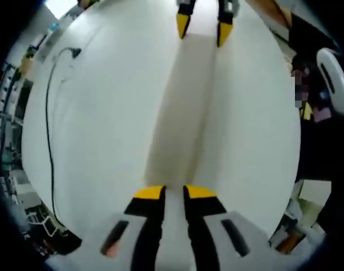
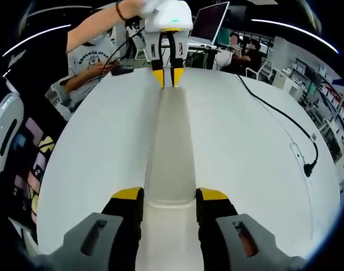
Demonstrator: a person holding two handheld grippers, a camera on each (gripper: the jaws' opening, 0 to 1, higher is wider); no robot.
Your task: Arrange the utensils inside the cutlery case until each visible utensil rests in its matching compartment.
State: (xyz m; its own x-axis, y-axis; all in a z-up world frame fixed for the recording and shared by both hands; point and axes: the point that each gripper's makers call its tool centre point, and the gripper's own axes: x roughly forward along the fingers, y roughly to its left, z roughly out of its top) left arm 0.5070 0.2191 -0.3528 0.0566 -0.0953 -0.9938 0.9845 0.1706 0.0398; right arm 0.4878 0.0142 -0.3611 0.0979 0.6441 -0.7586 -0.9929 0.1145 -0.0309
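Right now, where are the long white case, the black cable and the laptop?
long white case (image 2: 169,141), right gripper view, mid-length top.
black cable (image 2: 273,110), right gripper view, mid-run.
laptop (image 2: 208,22), right gripper view, screen.

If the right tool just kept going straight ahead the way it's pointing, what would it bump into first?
Probably the left tool, which faces it from the far end of the long white case both seem to hold. The case lies along that line; depth is hard to judge.

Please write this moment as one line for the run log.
left gripper: jaws close together at one end of long white strip | right gripper: jaws astride other end, grip unclear | white table: black cable
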